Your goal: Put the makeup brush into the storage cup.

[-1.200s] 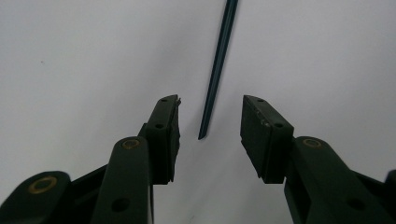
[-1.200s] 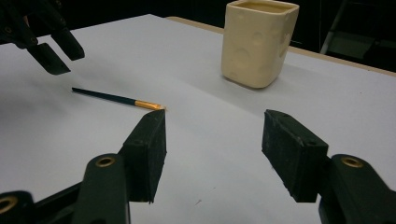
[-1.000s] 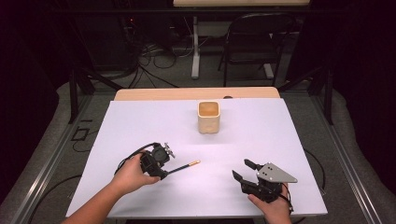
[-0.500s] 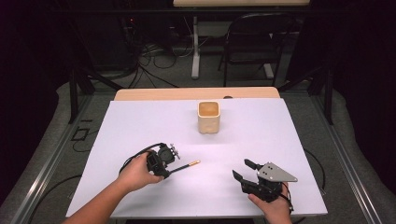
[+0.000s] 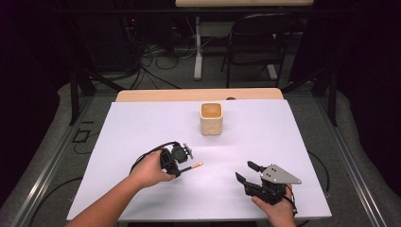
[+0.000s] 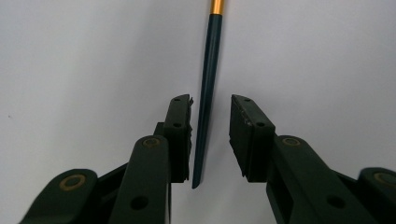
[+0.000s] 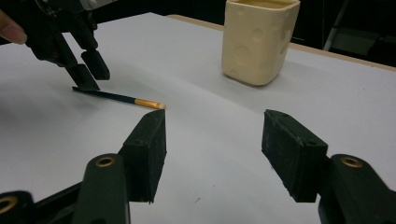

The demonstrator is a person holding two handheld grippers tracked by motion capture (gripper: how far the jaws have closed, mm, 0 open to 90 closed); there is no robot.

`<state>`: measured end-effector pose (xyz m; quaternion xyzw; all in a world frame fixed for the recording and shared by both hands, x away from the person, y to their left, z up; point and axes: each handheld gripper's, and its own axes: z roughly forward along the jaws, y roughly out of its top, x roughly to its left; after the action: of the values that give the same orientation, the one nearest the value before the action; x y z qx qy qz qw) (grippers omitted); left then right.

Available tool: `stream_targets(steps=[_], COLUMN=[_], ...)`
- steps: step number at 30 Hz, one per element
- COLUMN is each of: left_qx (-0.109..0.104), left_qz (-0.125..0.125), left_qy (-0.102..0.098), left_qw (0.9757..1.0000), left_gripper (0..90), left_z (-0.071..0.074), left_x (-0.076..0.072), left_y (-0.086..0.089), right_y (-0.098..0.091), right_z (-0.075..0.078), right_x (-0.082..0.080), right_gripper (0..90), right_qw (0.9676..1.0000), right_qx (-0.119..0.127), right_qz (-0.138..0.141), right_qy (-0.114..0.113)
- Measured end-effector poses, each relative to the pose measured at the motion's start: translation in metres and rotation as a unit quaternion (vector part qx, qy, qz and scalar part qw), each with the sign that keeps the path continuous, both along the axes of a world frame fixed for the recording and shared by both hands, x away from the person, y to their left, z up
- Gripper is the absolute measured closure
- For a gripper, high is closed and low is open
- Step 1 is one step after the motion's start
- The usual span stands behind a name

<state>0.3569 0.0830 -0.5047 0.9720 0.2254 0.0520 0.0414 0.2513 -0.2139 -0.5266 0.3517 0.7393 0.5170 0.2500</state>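
A: Thin dark-handled paintbrush with a gold ferrule and pale tip (image 6: pixel 207 93) lying flat on the white surface (image 5: pixel 293 142), at about seven o'clock from the cream square ceramic cup (image 5: pixel 211 118), well apart from it.

B: Handle's butt end sitting between the jaws of the left claw (image 6: pixel 211 135), jaws just been closing. Gaps on both sides though, so not yet clamped; closer to one pad than the other.

A: Off-centre, then. Likely to get nudged sideways by the nearer pad before the other arrives. Could roll or swivel out.

B: Also gripped very near the butt end. Long ferrule end left hanging, prone to droop or pivot once lifted.

A: Slim, tapered handle too. Easy to slip through the pads if squeezed lightly. Pads scraping the surface another risk, being so low.

B: Right claw (image 7: pixel 212 156) resting at five o'clock from the cup, jaws wide apart, nothing between them. No help if the brush skids away.
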Motion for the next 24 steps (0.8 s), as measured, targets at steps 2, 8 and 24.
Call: stream_targets(steps=[2, 8, 24], left_qx=[0.001, 0.005, 0.016], left_qz=[-0.002, -0.009, 0.008], left_qy=[0.001, 0.000, 0.022], left_qw=[1.0000, 0.9999, 0.9996], left_gripper=[69.3, 71.2, 75.2], left_z=[0.000, -0.003, -0.012], left_x=[0.001, 0.004, 0.017], left_y=[-0.004, -0.014, -0.016], right_y=[0.000, 0.000, -0.001], right_z=[0.000, 0.000, 0.000], right_x=[0.000, 0.001, 0.002], right_gripper=[40.1, 40.1, 40.0], right_qw=[1.0000, 1.0000, 1.0000], right_qx=[0.000, 0.000, 0.000], right_qz=[0.000, 0.000, 0.003], right_qy=[0.000, 0.001, 0.002])
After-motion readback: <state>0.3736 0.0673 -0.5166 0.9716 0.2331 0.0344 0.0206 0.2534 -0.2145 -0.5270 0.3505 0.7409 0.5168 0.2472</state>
